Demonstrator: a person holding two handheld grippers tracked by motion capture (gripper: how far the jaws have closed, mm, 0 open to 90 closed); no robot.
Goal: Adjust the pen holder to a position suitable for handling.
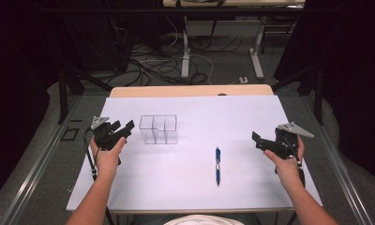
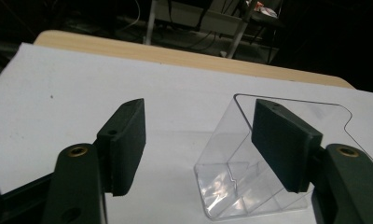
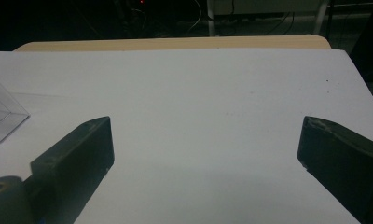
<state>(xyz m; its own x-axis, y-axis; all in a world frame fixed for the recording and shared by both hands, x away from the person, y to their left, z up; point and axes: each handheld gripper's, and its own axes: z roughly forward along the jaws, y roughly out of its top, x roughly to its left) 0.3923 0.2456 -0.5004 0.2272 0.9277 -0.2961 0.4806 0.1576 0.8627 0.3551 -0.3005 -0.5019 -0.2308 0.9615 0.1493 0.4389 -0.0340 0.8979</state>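
A clear plastic organiser (image 1: 158,129) with inner dividers stands on the white sheet (image 1: 176,183), left of centre. My left gripper (image 1: 124,126) hovers just left of it with its jaws open and pointing at it. In the left gripper view the organiser (image 2: 231,186) sits close ahead, partly behind the right jaw, and nothing is pressed between the jaws of the left gripper (image 2: 198,109). A blue pen (image 1: 218,165) lies on the sheet right of centre. My right gripper (image 1: 258,138) is held at the right, open wide (image 3: 205,123) and holding nothing.
The sheet covers a wooden table whose far edge (image 1: 190,90) shows beyond it. Behind the table are dark floor, cables (image 1: 153,65) and white table legs (image 1: 185,56). A corner of the organiser (image 3: 0,116) appears at the left of the right gripper view.
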